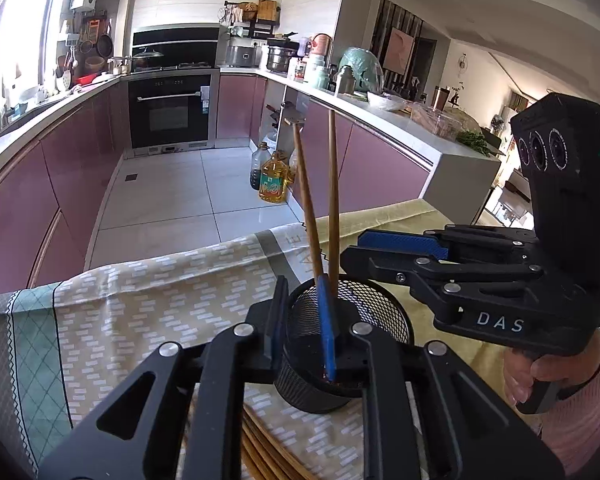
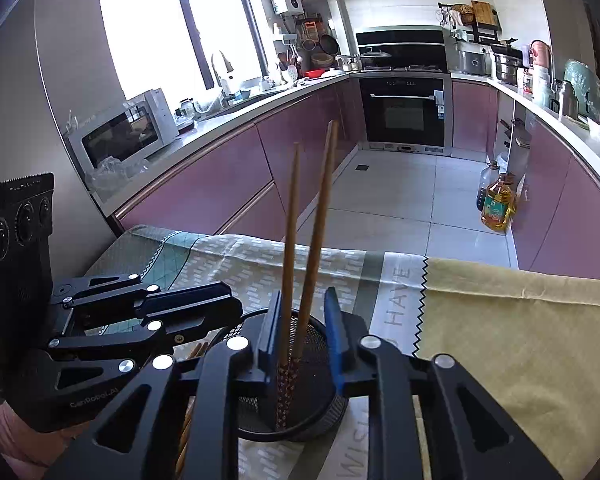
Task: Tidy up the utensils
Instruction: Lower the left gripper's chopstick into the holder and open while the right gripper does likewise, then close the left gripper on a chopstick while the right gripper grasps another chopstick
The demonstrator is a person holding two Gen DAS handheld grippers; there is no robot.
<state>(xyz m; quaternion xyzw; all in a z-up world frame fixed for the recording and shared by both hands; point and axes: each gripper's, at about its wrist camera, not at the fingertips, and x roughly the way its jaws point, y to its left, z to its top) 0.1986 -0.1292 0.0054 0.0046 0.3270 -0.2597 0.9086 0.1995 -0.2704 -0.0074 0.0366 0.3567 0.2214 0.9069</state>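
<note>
A black mesh holder stands on the cloth-covered table, also in the right wrist view. Two brown chopsticks stand in it, leaning apart; they also show in the right wrist view. My left gripper is open with its jaws either side of the holder's near rim. My right gripper is open, its jaws either side of the chopsticks, not clamping them. It shows from the side in the left wrist view. More chopsticks lie on the cloth beside the holder.
The table carries a patterned cloth and a yellow cloth. Beyond its far edge is a kitchen floor with oil bottles, purple cabinets and an oven.
</note>
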